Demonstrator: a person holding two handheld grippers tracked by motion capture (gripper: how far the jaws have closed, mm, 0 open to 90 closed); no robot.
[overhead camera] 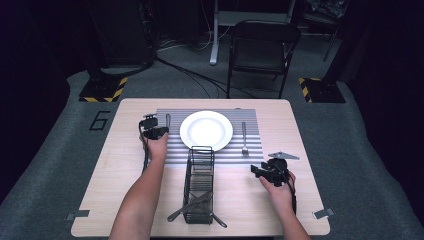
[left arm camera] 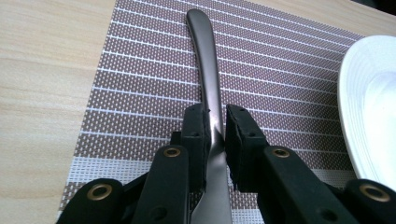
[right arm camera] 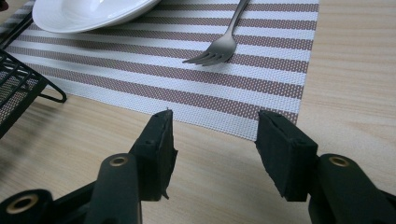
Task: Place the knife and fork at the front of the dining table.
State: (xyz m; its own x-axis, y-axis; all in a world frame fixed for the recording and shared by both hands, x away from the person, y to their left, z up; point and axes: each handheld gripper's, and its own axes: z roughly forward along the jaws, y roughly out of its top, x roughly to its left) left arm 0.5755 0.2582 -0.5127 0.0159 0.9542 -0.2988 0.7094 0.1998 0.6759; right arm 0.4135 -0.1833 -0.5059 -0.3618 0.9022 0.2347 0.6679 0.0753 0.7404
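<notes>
A dark metal utensil [left arm camera: 205,46] lies on the striped placemat [left arm camera: 140,70], left of the white plate [overhead camera: 206,130]. My left gripper [left arm camera: 215,123] is shut on its handle, the pads pressing both sides, low over the mat. In the high view this gripper [overhead camera: 161,131] sits at the plate's left with the utensil's handle [overhead camera: 168,120] pointing away. A fork [overhead camera: 244,137] lies on the mat right of the plate. My right gripper [overhead camera: 256,170] hovers over bare wood at the near right, open and holding nothing; in its own view [right arm camera: 212,140] the fork [right arm camera: 219,49] lies ahead.
A black wire caddy [overhead camera: 200,185] stands in the near middle of the table with a couple of utensils at its near end; its corner shows in the right gripper view [right arm camera: 18,88]. A folding chair [overhead camera: 262,50] stands beyond the table's far edge.
</notes>
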